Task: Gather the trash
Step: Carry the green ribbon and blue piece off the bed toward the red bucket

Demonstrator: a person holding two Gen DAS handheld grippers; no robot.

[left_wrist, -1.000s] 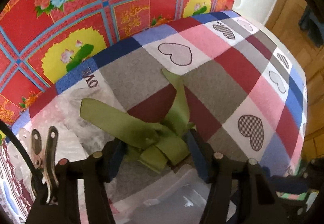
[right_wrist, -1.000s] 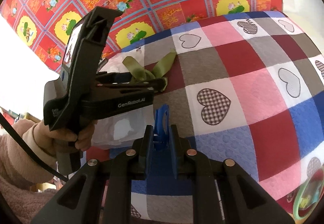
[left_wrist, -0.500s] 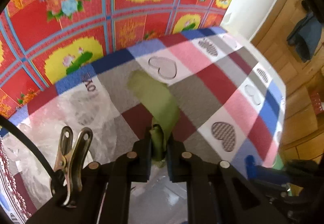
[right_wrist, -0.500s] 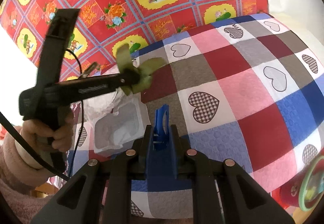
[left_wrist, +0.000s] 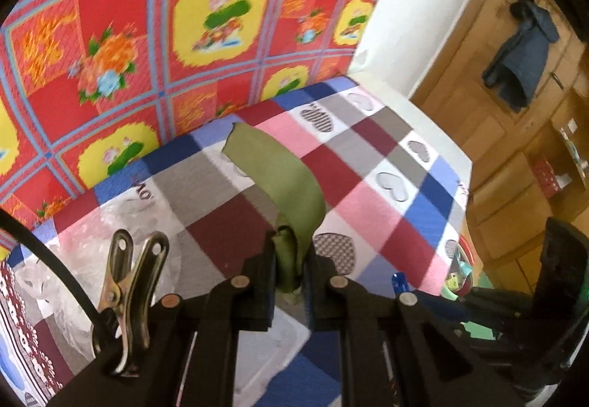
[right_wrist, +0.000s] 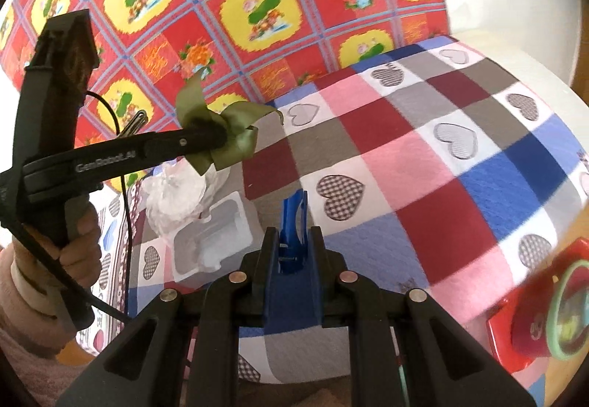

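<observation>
Right now the left gripper (left_wrist: 291, 259) has its jaws clamped on a green ribbon (left_wrist: 283, 178), lifted clear of the checked bed cover (left_wrist: 386, 208) at frame centre; the right gripper (right_wrist: 292, 241) pinches a blue scrap (right_wrist: 292, 223). Loose ribbon tails could snag or slide free, and the clear plastic tray (right_wrist: 211, 241) at lower left remains uncollected

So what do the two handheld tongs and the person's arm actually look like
Both tongs are matte black plastic. The left tongs have a pistol-style handle, pale lettering along the side, a thin black cable hanging down and a metal clip near the front. The right tongs show round silver rivets on angular black arms. The sleeve is fuzzy pink with a pale cuff.
</observation>
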